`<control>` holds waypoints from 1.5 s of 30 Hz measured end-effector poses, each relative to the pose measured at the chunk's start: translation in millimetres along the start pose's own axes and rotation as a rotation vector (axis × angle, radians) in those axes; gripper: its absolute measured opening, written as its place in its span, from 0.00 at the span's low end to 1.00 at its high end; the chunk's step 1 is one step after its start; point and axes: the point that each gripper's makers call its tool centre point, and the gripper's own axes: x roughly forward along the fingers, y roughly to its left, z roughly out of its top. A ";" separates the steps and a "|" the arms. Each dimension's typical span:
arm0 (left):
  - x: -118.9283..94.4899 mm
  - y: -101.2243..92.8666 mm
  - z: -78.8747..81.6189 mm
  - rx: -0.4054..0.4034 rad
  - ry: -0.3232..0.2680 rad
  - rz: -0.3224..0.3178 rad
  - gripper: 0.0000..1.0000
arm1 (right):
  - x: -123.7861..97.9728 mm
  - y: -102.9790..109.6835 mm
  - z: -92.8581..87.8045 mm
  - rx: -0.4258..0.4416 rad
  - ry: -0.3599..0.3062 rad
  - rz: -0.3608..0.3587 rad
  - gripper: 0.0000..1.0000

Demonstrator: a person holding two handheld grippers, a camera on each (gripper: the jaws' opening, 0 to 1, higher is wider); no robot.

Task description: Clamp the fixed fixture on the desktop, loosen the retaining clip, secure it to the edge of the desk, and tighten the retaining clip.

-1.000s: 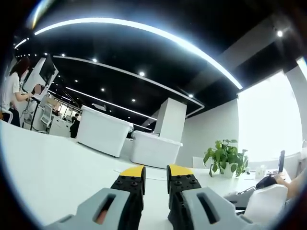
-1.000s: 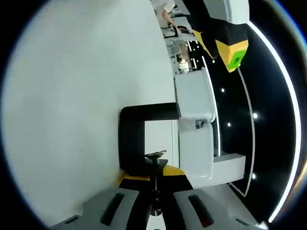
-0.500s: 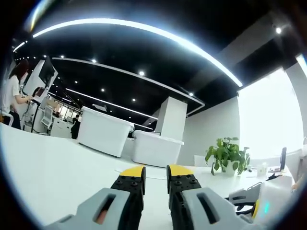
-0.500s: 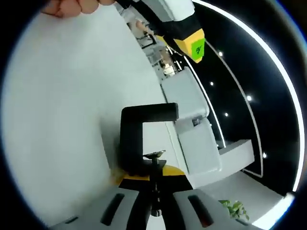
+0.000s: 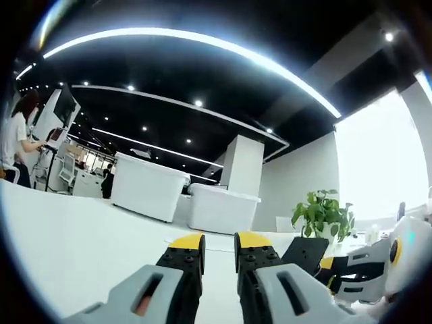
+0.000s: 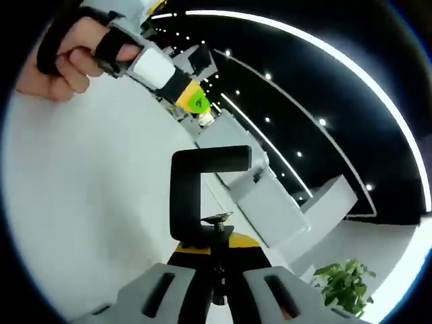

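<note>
The black C-shaped clamp fixture (image 6: 196,192) stands upright between the jaws of my right gripper (image 6: 216,244), which is shut on its lower arm. The clamp's screw (image 6: 217,260) with a small round pad runs down between the jaws. Its upper arm hangs free above the white desktop (image 6: 74,216). In the left gripper view, the clamp (image 5: 307,252) and the right gripper (image 5: 368,270) come in low at the right. My left gripper (image 5: 219,248) has its yellow-tipped jaws close together with nothing between them, just above the desktop (image 5: 67,243). A hand (image 6: 64,57) holds the left gripper (image 6: 192,100) at the upper left.
A potted plant (image 5: 325,214) stands on the desk at the far right. White block-shaped counters (image 5: 147,186) stand beyond the desk. A person (image 5: 15,135) sits at a workstation far left. Open desktop lies ahead of both grippers.
The right gripper with the clamp has come into the left gripper view from the right. The right gripper view has rolled. The clamp stays held the same way.
</note>
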 end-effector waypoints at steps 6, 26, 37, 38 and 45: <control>-2.9 -3.3 2.4 -0.003 -0.009 -0.005 0.18 | -7.6 -10.3 6.2 0.275 -0.016 0.025 0.03; -2.1 -13.5 -8.5 0.072 0.049 -0.042 0.18 | -76.0 -41.1 38.3 0.537 -0.212 0.000 0.03; -2.8 -16.4 -8.9 0.083 0.055 -0.051 0.18 | -110.5 -48.5 53.6 0.597 -0.267 -0.009 0.03; -2.7 -16.6 -9.0 0.082 0.055 -0.053 0.18 | -112.2 -49.4 54.2 0.600 -0.271 -0.011 0.03; 1.6 -17.4 -10.2 0.073 0.055 -0.081 0.18 | -132.0 -45.8 58.0 0.601 -0.288 -0.010 0.03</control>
